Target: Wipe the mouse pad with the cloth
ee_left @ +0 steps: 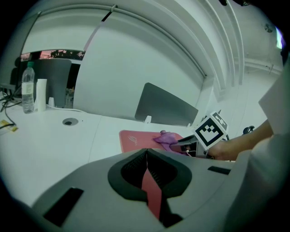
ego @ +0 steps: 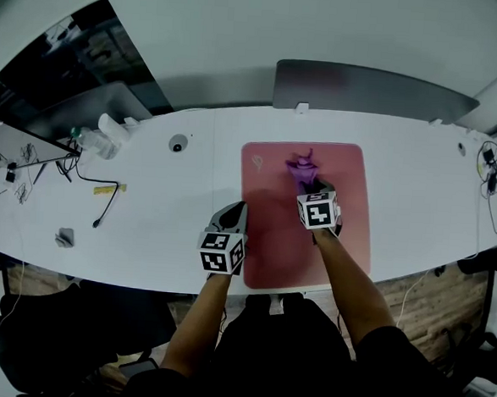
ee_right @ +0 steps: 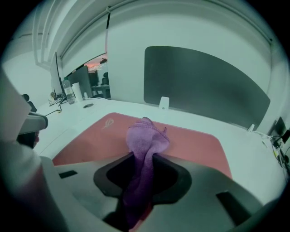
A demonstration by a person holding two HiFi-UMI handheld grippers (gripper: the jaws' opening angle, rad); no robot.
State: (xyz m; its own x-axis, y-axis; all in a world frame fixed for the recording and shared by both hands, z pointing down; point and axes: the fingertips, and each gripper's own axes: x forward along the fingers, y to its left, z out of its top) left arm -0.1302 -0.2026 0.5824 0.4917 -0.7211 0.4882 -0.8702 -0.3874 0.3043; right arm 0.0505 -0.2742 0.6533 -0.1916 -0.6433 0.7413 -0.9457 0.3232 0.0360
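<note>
A pink mouse pad [ego: 350,209] lies flat in the middle of a white curved desk [ego: 162,221], its far edge near a grey partition panel [ego: 366,91]. On the pad's far half sits a purple cloth [ego: 303,166], bunched into a crumpled peak.

The right gripper [ego: 311,189] reaches over the pad from the near side with its jaws closed on the cloth. In the right gripper view a twisted strand of fabric runs down between the two jaws, and the rest puffs out just ahead of their tips, resting on the pad.

The left gripper [ego: 235,209] is at the pad's left edge, roughly level with the right one and apart from the cloth. Its jaws are pressed together at the tips with nothing between them – the red strip seen through the slot lower down is the pad's surface beneath. Whether the tips touch the pad cannot be told.

Far to the left on the desk stands a clear bottle [ego: 95,143] with a black cable [ego: 97,183] trailing nearby — a round grommet [ego: 178,143] sits between these and the pad
</note>
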